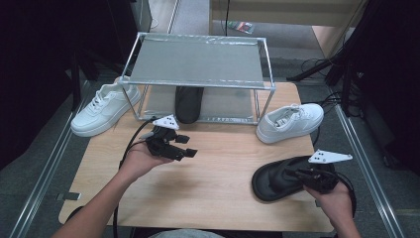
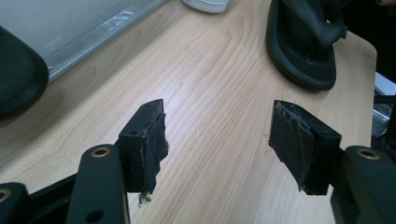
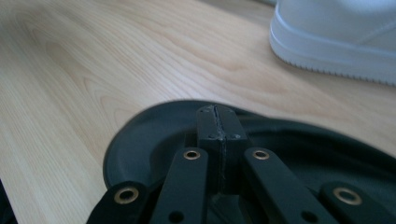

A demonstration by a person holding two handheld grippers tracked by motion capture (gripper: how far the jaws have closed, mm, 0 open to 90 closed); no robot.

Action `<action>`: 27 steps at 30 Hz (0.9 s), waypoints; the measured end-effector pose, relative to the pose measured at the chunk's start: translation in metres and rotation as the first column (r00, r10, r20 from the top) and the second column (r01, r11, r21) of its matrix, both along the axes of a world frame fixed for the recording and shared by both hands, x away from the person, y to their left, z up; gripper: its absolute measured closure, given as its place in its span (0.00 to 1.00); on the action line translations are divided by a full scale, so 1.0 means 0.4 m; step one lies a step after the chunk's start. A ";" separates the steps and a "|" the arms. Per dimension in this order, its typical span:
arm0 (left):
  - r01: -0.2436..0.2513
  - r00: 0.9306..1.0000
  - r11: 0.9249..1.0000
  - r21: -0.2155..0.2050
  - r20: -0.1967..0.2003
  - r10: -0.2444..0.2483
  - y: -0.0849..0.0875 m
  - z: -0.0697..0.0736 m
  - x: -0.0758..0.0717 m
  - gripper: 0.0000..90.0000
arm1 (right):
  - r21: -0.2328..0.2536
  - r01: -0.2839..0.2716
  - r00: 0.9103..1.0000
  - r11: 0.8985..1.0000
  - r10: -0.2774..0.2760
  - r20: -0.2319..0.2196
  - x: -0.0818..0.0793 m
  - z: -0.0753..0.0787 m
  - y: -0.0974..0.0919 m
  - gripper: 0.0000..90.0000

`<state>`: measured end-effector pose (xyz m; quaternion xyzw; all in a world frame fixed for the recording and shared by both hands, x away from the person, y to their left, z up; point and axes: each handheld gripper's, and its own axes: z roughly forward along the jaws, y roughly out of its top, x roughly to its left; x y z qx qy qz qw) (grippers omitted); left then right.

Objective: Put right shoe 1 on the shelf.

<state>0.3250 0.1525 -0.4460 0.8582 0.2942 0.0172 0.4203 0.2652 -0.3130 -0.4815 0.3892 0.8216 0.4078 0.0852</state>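
Note:
A black clog-like shoe [image 1: 272,181] lies on the wooden table [image 1: 218,168] at the front right. My right gripper [image 1: 299,174] sits over its heel end, in a hand. In the right gripper view its jaws are pressed together above the shoe's black surface [image 3: 149,140], and I see nothing between the pads [image 3: 217,114]. My left gripper [image 1: 187,146] hovers above the table's middle, open and empty. The left gripper view shows its pads [image 2: 217,140] wide apart over bare wood, with the black shoe [image 2: 299,51] farther off.
A metal wire rack [image 1: 198,62] stands at the back of the table, with a second black shoe [image 1: 189,104] under it. One white sneaker [image 1: 101,110] lies left of the rack and another white sneaker [image 1: 289,123] lies right of it, just behind the black shoe.

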 end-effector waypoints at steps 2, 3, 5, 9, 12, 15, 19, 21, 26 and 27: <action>-0.002 1.000 1.000 -0.015 -0.003 0.002 0.002 0.000 0.002 0.41 | -0.013 0.003 1.000 1.000 -0.003 -0.008 -0.001 -0.004 -0.003 1.00; -0.006 1.000 1.000 -0.021 -0.008 0.006 0.005 0.001 0.003 0.41 | -0.037 -0.007 0.999 0.999 0.006 -0.032 0.001 -0.015 -0.007 1.00; -0.005 1.000 1.000 -0.023 -0.008 0.005 0.006 0.001 0.003 0.41 | -0.049 -0.016 0.998 0.999 0.013 -0.054 0.003 -0.022 -0.002 1.00; -0.007 1.000 1.000 -0.021 -0.014 0.007 0.010 -0.002 0.001 0.41 | -0.058 -0.027 0.998 0.998 0.024 -0.055 0.011 -0.025 0.011 1.00; -0.008 1.000 1.000 -0.020 -0.014 0.008 0.012 -0.004 -0.001 0.41 | -0.053 -0.030 0.998 0.998 0.027 -0.057 0.017 -0.025 0.020 1.00; -0.013 1.000 1.000 -0.022 -0.015 0.012 0.016 -0.006 -0.005 0.41 | -0.055 -0.048 0.997 0.997 0.045 -0.055 0.025 -0.026 0.033 1.00; -0.021 1.000 0.999 -0.029 -0.015 0.021 0.023 -0.008 -0.011 0.41 | -0.067 -0.070 0.997 0.995 0.068 -0.046 0.037 -0.025 0.056 1.00; -0.029 0.999 0.999 -0.031 -0.016 0.028 0.026 -0.008 -0.014 0.41 | -0.066 -0.082 0.996 0.994 0.079 -0.046 0.043 -0.025 0.069 1.00; -0.031 0.999 0.999 -0.024 -0.017 0.030 0.034 -0.012 -0.023 0.41 | -0.058 -0.109 0.993 0.992 0.107 -0.046 0.062 -0.023 0.100 1.00; -0.031 0.999 0.999 -0.023 -0.015 0.031 0.036 -0.012 -0.024 0.41 | -0.058 -0.114 0.993 0.992 0.112 -0.045 0.066 -0.024 0.105 1.00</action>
